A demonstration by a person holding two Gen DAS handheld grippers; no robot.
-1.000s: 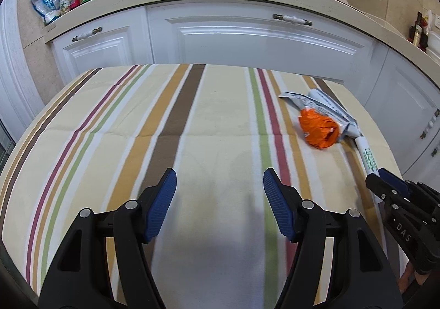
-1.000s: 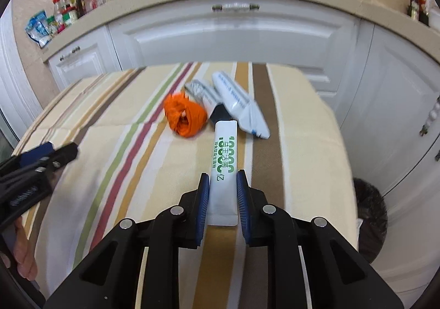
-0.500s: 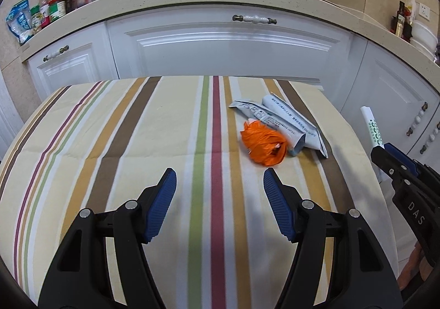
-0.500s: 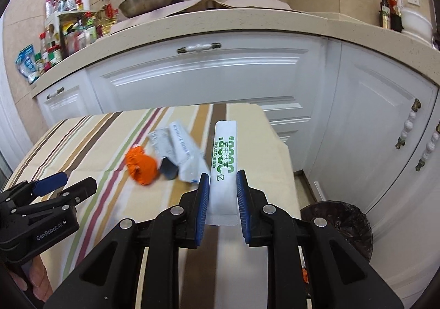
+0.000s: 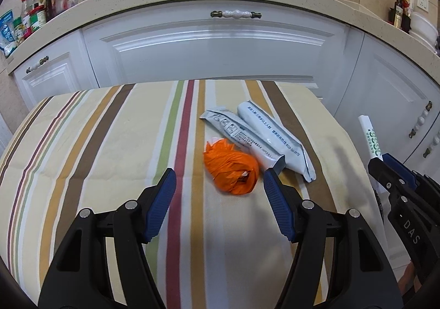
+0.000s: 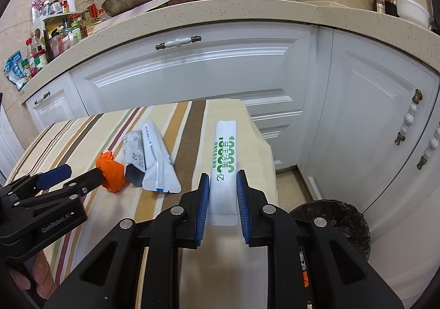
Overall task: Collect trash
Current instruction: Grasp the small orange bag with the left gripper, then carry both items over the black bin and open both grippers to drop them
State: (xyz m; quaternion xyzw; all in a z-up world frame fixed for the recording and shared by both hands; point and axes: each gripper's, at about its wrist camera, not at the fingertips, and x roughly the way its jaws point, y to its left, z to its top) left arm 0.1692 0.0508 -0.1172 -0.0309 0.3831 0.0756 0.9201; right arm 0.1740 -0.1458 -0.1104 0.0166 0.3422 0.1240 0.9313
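Note:
My right gripper (image 6: pixel 222 179) is shut on a white sachet with green print (image 6: pixel 224 155) and holds it above the table's right edge; the sachet also shows in the left wrist view (image 5: pixel 370 135). My left gripper (image 5: pixel 217 182) is open, its jaws either side of a crumpled orange bag (image 5: pixel 232 168) on the striped tablecloth (image 5: pixel 96 144). Two grey-white wrappers (image 5: pixel 264 135) lie just behind the orange bag; they also show in the right wrist view (image 6: pixel 150 155). A bin with a black liner (image 6: pixel 335 215) stands on the floor to the right of the table.
White kitchen cabinets (image 5: pixel 214 53) stand close behind the table, under a speckled counter (image 6: pixel 220 9) with bottles, a wok and a pot. The table edge (image 6: pixel 264 144) drops off to the right toward the bin.
My right gripper lifted the sachet off the table and carried it right, toward the bin. My left gripper moved right and forward until the orange bag sits between its open jaws.

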